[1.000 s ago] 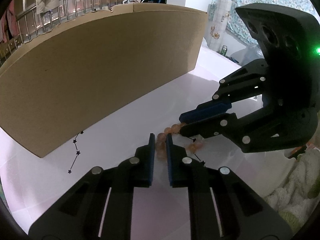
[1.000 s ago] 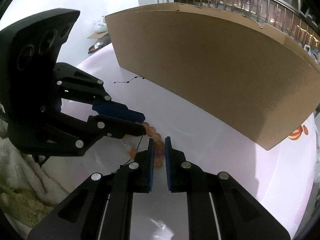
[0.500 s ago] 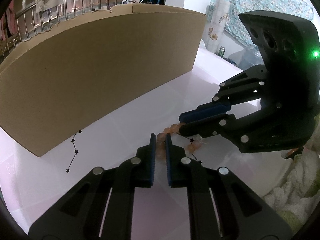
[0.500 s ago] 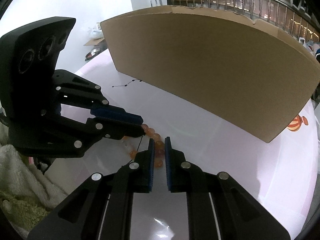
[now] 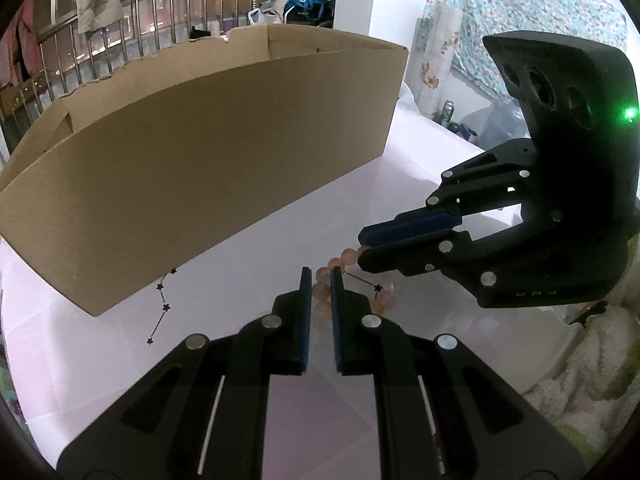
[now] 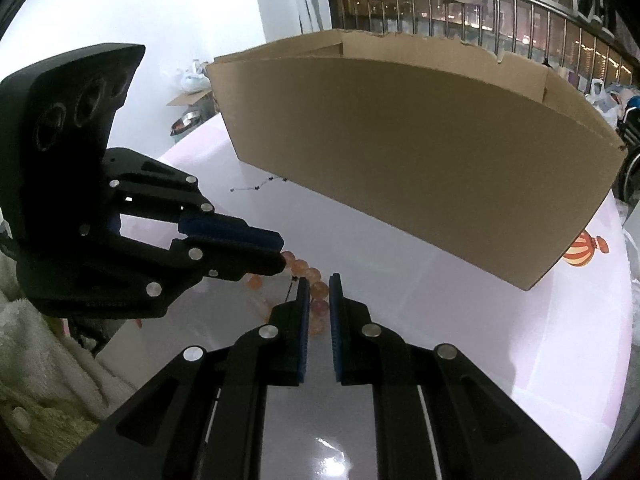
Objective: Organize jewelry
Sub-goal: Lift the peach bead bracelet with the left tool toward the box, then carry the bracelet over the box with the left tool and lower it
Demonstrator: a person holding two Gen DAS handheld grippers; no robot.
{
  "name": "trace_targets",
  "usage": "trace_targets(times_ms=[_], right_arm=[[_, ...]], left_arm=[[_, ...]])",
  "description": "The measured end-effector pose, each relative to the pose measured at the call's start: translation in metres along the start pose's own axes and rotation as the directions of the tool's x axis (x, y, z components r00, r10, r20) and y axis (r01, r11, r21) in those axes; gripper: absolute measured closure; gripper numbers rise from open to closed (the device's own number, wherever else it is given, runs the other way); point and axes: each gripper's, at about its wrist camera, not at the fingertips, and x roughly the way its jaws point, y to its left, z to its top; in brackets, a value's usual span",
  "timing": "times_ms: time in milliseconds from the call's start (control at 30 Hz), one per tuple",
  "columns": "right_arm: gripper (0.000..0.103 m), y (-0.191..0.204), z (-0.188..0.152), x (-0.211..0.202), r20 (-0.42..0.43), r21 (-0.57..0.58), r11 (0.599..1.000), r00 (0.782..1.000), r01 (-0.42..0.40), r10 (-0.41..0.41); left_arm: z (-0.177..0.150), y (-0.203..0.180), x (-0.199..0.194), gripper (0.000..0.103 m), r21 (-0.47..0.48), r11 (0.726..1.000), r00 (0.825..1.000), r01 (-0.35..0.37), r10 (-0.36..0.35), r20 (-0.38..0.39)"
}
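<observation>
A bracelet of pinkish-orange beads (image 5: 348, 256) lies on the pale pink table (image 5: 100, 360), just in front of both grippers. My left gripper (image 5: 320, 276) is shut on one part of the bracelet, with a bead showing between its blue pads. My right gripper (image 5: 362, 248) comes in from the right and is shut on the bracelet a few beads along. In the right wrist view the bracelet (image 6: 298, 266) runs from the left gripper (image 6: 282, 254) to the right gripper (image 6: 319, 280), which pinches beads. More beads lie under the fingers, partly hidden.
A large open cardboard box (image 5: 200, 160) stands close behind the bracelet, across the table (image 6: 420, 160). Thin black lines of stars (image 5: 162, 308) mark the table by the box. A fluffy towel (image 5: 592, 380) lies at the near edge. A balloon print (image 6: 586, 248) shows beside the box.
Both grippers keep their hold on the bracelet. The box rim has dropped a little in both views, and its open inside now shows.
</observation>
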Motion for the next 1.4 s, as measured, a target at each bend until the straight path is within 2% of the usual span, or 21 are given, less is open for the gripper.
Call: trace_targets(times_ms=[367, 800, 1400], right_arm=[[0.093, 0.002, 0.005, -0.005, 0.030, -0.004, 1.000, 0.999, -0.014, 0.014], [0.093, 0.002, 0.005, -0.015, 0.053, 0.013, 1.000, 0.999, -0.011, 0.010], [0.093, 0.008, 0.024, -0.039, 0.119, -0.012, 1.000, 0.993, -0.022, 0.024]], left_arm=[[0.003, -0.002, -0.002, 0.095, -0.014, 0.999, 0.999, -0.046, 0.046, 0.023], [0.010, -0.003, -0.012, 0.095, -0.011, 0.998, 0.996, -0.060, 0.061, 0.064], [0.017, -0.011, -0.054, 0.095, -0.032, 0.993, 0.980, -0.111, 0.115, 0.163]])
